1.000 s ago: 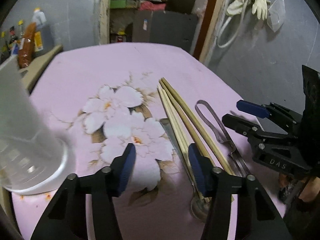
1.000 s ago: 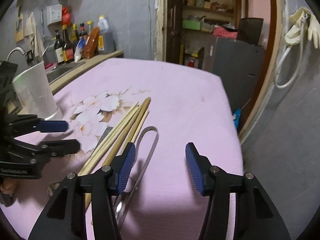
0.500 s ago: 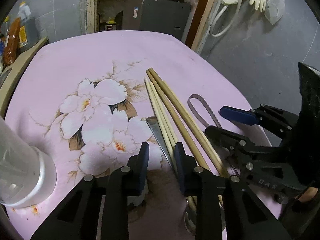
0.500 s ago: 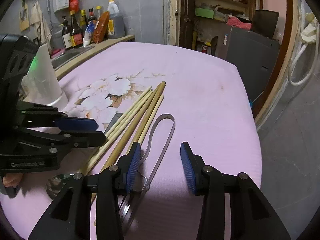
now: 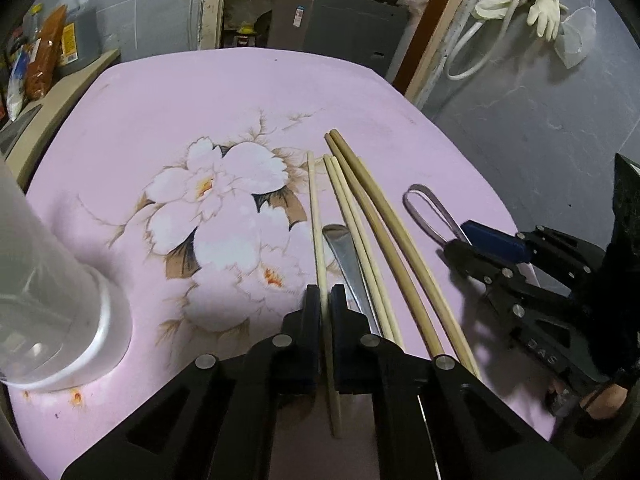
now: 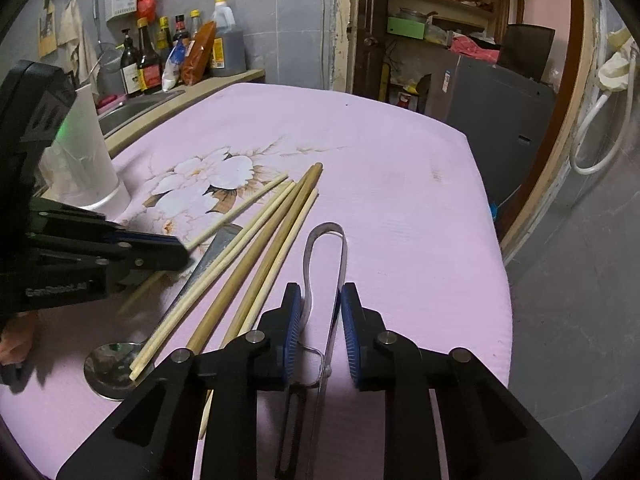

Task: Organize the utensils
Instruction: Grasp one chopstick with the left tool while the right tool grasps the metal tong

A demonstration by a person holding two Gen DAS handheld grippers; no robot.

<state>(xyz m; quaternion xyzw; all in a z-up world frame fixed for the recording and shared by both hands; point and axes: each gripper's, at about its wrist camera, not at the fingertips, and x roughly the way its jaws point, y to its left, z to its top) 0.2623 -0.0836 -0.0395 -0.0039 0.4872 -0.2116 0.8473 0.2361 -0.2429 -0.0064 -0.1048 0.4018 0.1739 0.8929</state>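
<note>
Several wooden chopsticks (image 5: 376, 220) lie side by side on the pink flowered table (image 5: 200, 92), with a metal spoon (image 5: 348, 256) among them and metal tongs (image 5: 430, 212) to their right. My left gripper (image 5: 325, 300) is shut on one thin pale chopstick (image 5: 316, 216), pulled a little left of the others. My right gripper (image 6: 320, 308) has its jaws closed in around both arms of the tongs (image 6: 326, 248), touching them on the table. The spoon bowl (image 6: 110, 366) shows in the right wrist view. A white plastic cup (image 5: 44, 300) stands at the left.
Sauce bottles (image 6: 176, 56) stand on a counter beyond the table's far left edge. A grey cabinet (image 5: 340, 28) and a doorway lie behind the table. The table edge drops to a grey floor (image 6: 568, 280) on the right.
My left gripper closed from wide open onto one chopstick and drew it left of the bundle. My right gripper narrowed and moved over the tongs, closing around their arms.
</note>
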